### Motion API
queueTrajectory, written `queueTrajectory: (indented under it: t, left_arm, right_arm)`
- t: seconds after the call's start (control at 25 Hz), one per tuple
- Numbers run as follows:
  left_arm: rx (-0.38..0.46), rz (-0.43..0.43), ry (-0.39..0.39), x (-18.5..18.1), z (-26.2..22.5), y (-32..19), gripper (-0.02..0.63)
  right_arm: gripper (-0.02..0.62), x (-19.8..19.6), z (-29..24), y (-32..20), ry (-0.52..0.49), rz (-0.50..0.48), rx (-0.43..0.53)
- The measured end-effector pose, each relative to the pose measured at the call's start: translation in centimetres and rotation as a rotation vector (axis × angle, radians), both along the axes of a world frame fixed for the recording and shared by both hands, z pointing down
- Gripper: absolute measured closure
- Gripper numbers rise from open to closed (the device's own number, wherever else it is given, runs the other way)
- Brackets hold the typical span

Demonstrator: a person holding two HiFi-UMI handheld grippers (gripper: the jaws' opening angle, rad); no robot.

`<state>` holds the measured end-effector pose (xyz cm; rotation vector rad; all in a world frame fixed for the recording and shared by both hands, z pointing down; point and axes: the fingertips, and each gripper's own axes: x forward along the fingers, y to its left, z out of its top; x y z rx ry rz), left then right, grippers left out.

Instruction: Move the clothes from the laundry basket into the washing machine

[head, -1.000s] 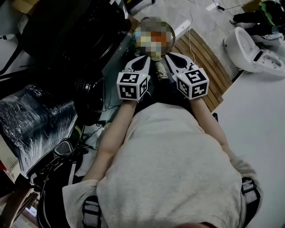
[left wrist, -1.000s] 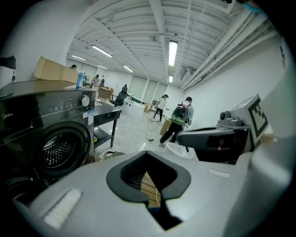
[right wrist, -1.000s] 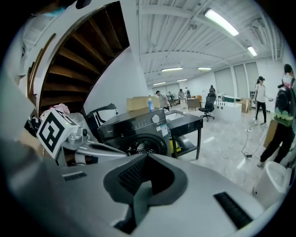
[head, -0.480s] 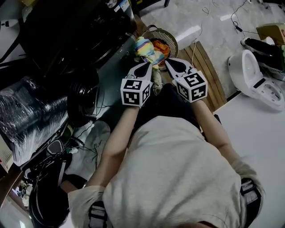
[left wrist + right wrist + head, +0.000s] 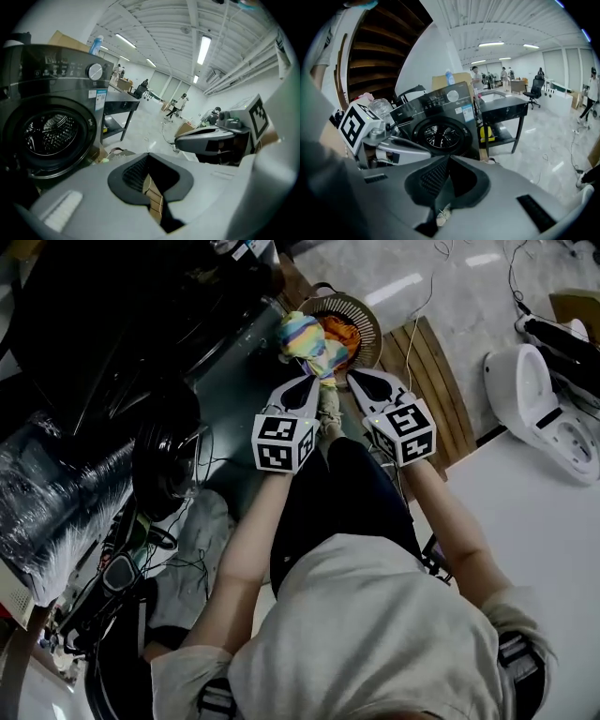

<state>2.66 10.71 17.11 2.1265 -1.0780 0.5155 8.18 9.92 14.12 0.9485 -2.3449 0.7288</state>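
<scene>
Multicoloured clothes (image 5: pixel 314 338) heap in the laundry basket (image 5: pixel 366 317), which we judge lies just ahead of both closed, empty grippers, the left gripper (image 5: pixel 309 382) marginally nearer the basket's bundle than the right gripper (image 5: pixel 359 379), the washing machine (image 5: pixel 51 136) standing left of the basket.

The camera on my head looks steeply down past my torso (image 5: pixel 375 634), so it sees my left gripper (image 5: pixel 307 382) and my right gripper (image 5: pixel 360 379) from above and behind, with the floor (image 5: pixel 450 277) well below them. The camera on each gripper sits close behind its own jaws, which fill the lower frame, and faces out across the room. Both gripper views share the front of the washing machine (image 5: pixel 51 131) (image 5: pixel 440 133), and each catches the other gripper at its side
</scene>
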Motion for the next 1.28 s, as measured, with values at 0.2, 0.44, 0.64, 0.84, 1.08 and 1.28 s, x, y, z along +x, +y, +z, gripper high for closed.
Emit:
queueTrajectory:
  t: [0.2,0.44,0.64,0.84,1.08,1.28]
  left_arm:
    - [-0.100,0.038,-0.018,-1.8,7.5,0.3,0.597]
    - [-0.112,0.040,-0.076,-4.0,18.8,0.1,0.595]
    - [-0.160,0.033,-0.079,-3.9,26.2,0.2,0.595]
    - [-0.176,0.001,-0.085,-4.1,31.8,-0.4,0.595]
    - [-0.194,0.005,-0.070,-4.3,34.0,-0.8,0.462]
    - [-0.183,0.103,-0.064,-2.7,33.4,-0.8,0.326]
  right_arm:
    - [0.586,-1.4,8.0,0.1,0.008,0.014,-0.102]
    - [0.586,-2.5,21.7,0.8,0.019,0.054,-0.223]
    - [0.583,-3.8,30.3,0.0,0.014,0.089,-0.283]
    - [0.420,-4.1,38.4,-1.2,0.017,0.145,-0.387]
    - [0.512,-2.8,42.5,-1.3,0.082,0.161,-0.451]
    - [0.571,-2.5,38.8,-2.1,-0.012,0.186,-0.408]
